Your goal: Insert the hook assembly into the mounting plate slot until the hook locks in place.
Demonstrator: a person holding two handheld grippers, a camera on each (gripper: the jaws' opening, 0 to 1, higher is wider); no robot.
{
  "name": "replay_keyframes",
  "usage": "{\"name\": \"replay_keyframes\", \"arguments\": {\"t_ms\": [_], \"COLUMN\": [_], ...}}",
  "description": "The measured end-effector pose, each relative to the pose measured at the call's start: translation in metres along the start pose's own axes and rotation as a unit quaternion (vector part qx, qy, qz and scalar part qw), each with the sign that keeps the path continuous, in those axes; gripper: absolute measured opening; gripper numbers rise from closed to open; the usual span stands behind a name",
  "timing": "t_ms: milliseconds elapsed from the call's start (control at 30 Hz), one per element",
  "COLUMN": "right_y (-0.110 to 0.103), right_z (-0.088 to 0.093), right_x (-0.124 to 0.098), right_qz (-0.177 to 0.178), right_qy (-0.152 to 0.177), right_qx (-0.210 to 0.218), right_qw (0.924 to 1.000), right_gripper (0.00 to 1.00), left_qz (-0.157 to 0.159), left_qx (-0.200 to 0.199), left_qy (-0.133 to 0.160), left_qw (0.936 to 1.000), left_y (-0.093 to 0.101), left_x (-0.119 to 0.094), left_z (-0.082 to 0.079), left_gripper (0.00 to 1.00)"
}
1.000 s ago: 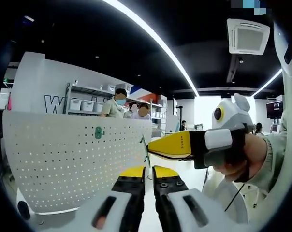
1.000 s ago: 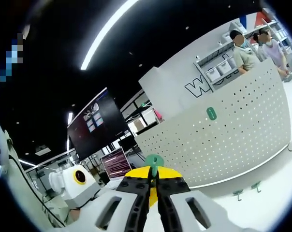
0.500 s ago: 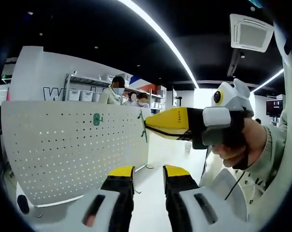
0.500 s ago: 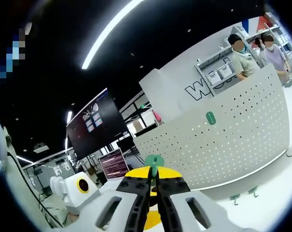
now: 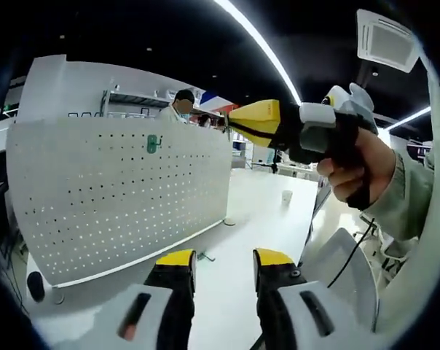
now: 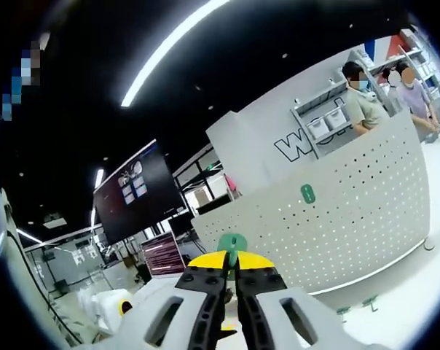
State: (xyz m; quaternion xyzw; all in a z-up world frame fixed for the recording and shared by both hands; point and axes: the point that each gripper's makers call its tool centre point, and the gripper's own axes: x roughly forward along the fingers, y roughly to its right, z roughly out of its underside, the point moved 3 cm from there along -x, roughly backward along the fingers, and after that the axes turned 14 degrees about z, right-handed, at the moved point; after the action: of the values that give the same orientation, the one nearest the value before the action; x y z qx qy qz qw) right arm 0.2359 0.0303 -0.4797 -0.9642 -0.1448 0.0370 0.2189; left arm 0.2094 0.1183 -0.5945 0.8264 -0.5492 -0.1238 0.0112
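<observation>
A white perforated mounting plate (image 5: pixel 118 197) stands upright on the white table, with a green hook (image 5: pixel 154 144) mounted near its top. In the left gripper view my left gripper (image 5: pixel 224 259) is open and holds nothing, low in front of the plate. My right gripper (image 5: pixel 233 124), held in a hand, reaches in from the right with its yellow tip near the plate's upper right corner. In the right gripper view, the right gripper (image 6: pixel 231 266) is shut on a green hook assembly (image 6: pixel 232 243). Beyond it the plate (image 6: pixel 358 219) carries the mounted hook (image 6: pixel 307 193).
Two loose green hooks (image 6: pixel 355 306) lie on the table in front of the plate's foot. People (image 6: pixel 362 91) stand behind the plate by a shelf of bins (image 6: pixel 325 124). A small white cup (image 5: pixel 287 197) stands far back on the white table (image 5: pixel 256 219).
My left gripper's jaws have gone from shut to open. In the left gripper view the right gripper now sits higher, by the plate's top right corner. It stays shut on the hook assembly.
</observation>
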Motion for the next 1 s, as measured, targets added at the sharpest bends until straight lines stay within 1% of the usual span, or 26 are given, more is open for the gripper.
{"name": "replay_keyframes", "arguments": {"t_ms": [200,400,567,733,767,800,867,1000], "right_y": [0.009,0.019,0.027,0.034,0.035,0.041,0.045,0.056], "right_z": [-0.013,-0.028,-0.041,-0.049,-0.051,-0.054,-0.057,-0.067], "right_x": [0.004,0.009,0.015,0.022,0.024,0.026,0.029,0.039], "right_qz": [0.010,0.023,0.032,0.041,0.044,0.056,0.057,0.072], "right_qy": [0.018,0.040,0.058,0.074,0.077,0.086,0.089,0.102], "right_qx": [-0.003,-0.016,-0.026,-0.043,-0.049,-0.064,-0.055,-0.066], "right_qw": [0.9998,0.9988,0.9974,0.9955,0.9949,0.9926,0.9928,0.9900], "right_gripper": [0.01,0.01,0.01,0.01,0.01,0.01,0.01,0.01], "left_qz": [-0.006,-0.016,-0.020,-0.025,-0.026,-0.028,-0.031,-0.035], "left_qx": [-0.013,-0.025,-0.030,-0.032,-0.034,-0.034,-0.037,-0.040], "left_qy": [-0.020,-0.032,-0.038,-0.044,-0.045,-0.045,-0.045,-0.047], "left_qw": [0.9997,0.9990,0.9986,0.9982,0.9981,0.9980,0.9978,0.9974], "left_y": [0.001,-0.001,-0.001,0.000,0.000,0.000,0.000,0.000], "left_x": [-0.006,-0.013,-0.016,-0.019,-0.020,-0.021,-0.023,-0.025], "left_z": [0.017,0.030,0.036,0.039,0.040,0.041,0.042,0.044], "left_gripper": [0.38,0.38,0.38,0.38,0.38,0.38,0.38,0.38]}}
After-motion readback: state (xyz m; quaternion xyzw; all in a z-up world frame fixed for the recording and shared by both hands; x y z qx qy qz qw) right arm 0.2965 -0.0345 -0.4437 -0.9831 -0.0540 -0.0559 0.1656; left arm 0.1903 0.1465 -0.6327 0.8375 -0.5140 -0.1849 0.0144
